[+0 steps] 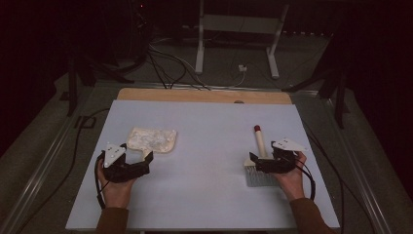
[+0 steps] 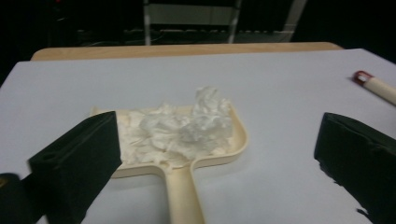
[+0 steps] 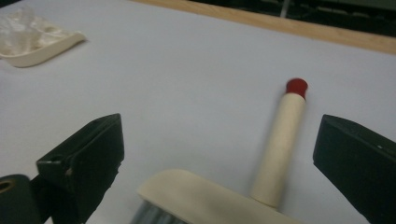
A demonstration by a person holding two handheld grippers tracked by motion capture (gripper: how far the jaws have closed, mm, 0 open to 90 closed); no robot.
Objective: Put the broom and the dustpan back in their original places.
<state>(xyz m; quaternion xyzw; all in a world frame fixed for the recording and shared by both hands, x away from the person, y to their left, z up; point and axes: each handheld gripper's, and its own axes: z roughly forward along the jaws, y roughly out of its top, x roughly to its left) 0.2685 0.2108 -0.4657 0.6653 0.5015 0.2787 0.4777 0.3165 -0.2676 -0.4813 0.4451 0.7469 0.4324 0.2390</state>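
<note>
Cables (image 1: pixel 165 68) and a metal stand (image 1: pixel 238 39) lie on the floor well beyond the pale surface (image 1: pixel 209 146), and nothing stands between either tongs and its thing. Left tongs (image 1: pixel 135 155) gape wide and hold nothing; the cream dustpan (image 2: pixel 187 154), heaped with crumpled white paper (image 2: pixel 187 126), lies just ahead, its handle running back between the jaws. Right tongs (image 1: pixel 253 163) likewise stand fully apart and empty, the brush (image 3: pixel 275 149) with its red-tipped handle lying between and just ahead of them.
</note>
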